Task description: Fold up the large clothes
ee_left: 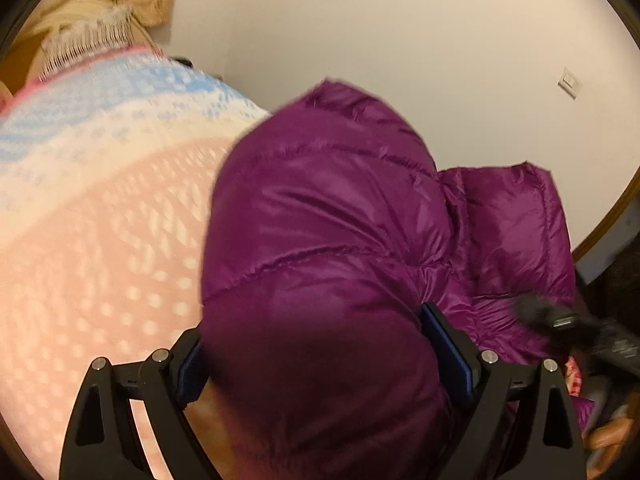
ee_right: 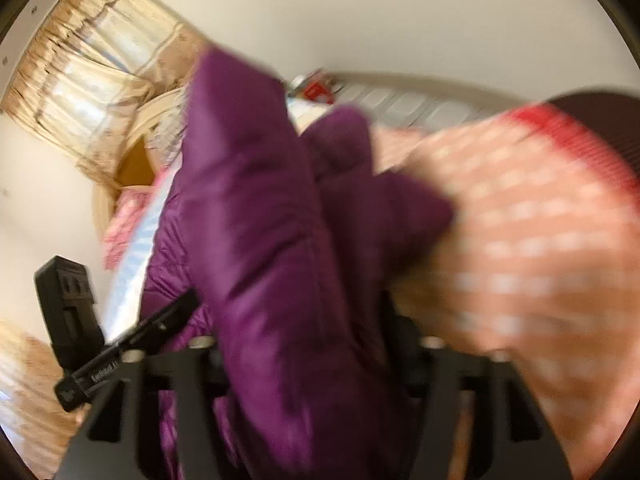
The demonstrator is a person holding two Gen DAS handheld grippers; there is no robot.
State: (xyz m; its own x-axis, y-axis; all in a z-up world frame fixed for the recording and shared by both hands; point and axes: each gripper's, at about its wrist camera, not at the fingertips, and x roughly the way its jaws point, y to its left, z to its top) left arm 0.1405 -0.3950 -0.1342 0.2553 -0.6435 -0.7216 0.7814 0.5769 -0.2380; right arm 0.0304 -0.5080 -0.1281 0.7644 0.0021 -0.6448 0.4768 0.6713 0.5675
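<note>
A shiny purple quilted down jacket [ee_left: 328, 216] fills the middle of the left wrist view. My left gripper [ee_left: 316, 352] is shut on a thick fold of it, with the blue pads pressed on both sides. In the blurred right wrist view the same jacket [ee_right: 256, 208] rises between the fingers of my right gripper [ee_right: 304, 344], which is shut on it. The fingertips are hidden by the fabric. The right gripper [ee_left: 560, 320] shows dark and blurred at the lower right of the left wrist view. The left gripper [ee_right: 80, 332] shows at the lower left of the right wrist view.
A pink, white and blue patterned blanket [ee_left: 100, 208] covers the bed under the jacket; it also shows in the right wrist view [ee_right: 520, 248]. A plain wall [ee_left: 400, 40] with a light switch [ee_left: 570, 83] lies behind. Beige curtains [ee_right: 80, 84] hang at the left.
</note>
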